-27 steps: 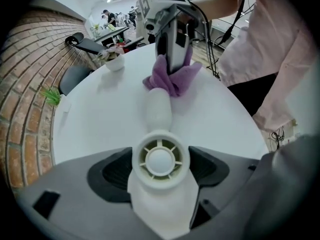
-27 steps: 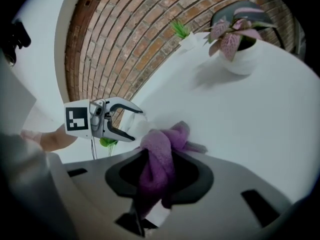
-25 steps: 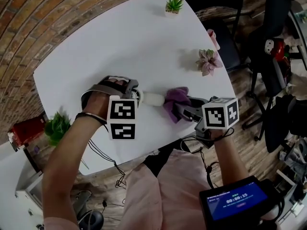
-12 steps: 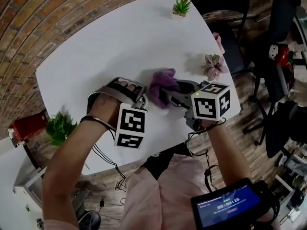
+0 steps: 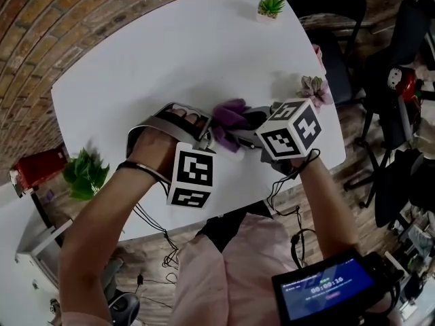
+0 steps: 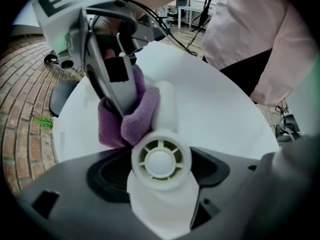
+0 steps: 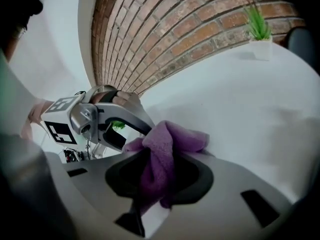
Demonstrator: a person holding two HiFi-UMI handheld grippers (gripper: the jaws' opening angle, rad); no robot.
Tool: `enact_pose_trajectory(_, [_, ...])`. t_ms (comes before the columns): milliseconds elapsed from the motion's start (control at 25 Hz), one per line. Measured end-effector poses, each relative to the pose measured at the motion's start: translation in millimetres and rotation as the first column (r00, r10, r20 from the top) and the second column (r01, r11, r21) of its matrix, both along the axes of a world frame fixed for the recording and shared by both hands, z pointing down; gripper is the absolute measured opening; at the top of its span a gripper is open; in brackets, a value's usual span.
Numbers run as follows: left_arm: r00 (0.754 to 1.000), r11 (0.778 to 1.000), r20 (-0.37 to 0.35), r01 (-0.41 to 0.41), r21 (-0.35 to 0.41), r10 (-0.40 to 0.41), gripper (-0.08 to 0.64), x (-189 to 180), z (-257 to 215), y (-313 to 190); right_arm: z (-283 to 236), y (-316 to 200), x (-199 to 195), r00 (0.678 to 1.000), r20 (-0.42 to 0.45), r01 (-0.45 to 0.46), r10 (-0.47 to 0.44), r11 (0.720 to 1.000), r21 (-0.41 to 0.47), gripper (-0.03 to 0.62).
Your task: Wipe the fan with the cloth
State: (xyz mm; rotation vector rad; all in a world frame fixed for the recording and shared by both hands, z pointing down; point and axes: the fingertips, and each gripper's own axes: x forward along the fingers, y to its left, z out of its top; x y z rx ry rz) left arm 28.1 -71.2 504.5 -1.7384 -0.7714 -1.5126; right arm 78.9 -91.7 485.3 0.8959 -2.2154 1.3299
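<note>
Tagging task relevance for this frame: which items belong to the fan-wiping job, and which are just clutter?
Job: fan, held by left gripper; purple cloth, held by right gripper.
Clutter: green potted plant and pink succulent on the table; black chair beside it.

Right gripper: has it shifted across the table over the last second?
Yes. The right gripper, shut on the purple cloth, has gone left relative to the pink succulent, closing on the left gripper that holds the fan.
</note>
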Motion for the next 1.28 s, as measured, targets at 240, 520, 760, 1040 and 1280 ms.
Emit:
enact_pose_trajectory(240, [1.0, 1.0, -0.005, 0.021, -0.003, -0.021, 0.362, -0.3, 1.5, -0.6, 2.0, 20.5, 12.7, 1.0, -0.003, -0.009, 0.009, 1.0, -0.03, 0.109])
enact_pose_trajectory(520, [0.999, 0.999, -0.001, 0.053, -0.011, -0.053, 0.364, -0.8, 2.1, -3.2, 2.2, 49.9, 29.2, 0.996, -0.015, -0.089, 0.089, 0.995, -0.045, 0.109])
enact_pose_trajectory(760, [0.996, 0.996, 0.014, 0.088, -0.004, -0.088, 0.364, -1.8, 3.2, -6.0, 3.1, 82.1, 28.5, 0.984, -0.007, -0.175, 0.175, 0.982, -0.067, 0.109])
enact_pose_trajectory(1040, [0.969, 0.969, 0.007, 0.248, -0.008, -0.248, 0.365, -3.6, 3.9, -13.7, 3.0, 108.8, -13.0, 0.982, 0.041, -0.184, 0.187, 0.98, -0.076, 0.11])
enact_pose_trajectory(1280, [0.841, 0.847, -0.115, 0.514, -0.132, -0.529, 0.372, -19.2, -16.7, -26.1, -12.2, 119.5, -32.4, 0.973, 0.09, -0.213, 0.212, 0.977, -0.004, 0.114])
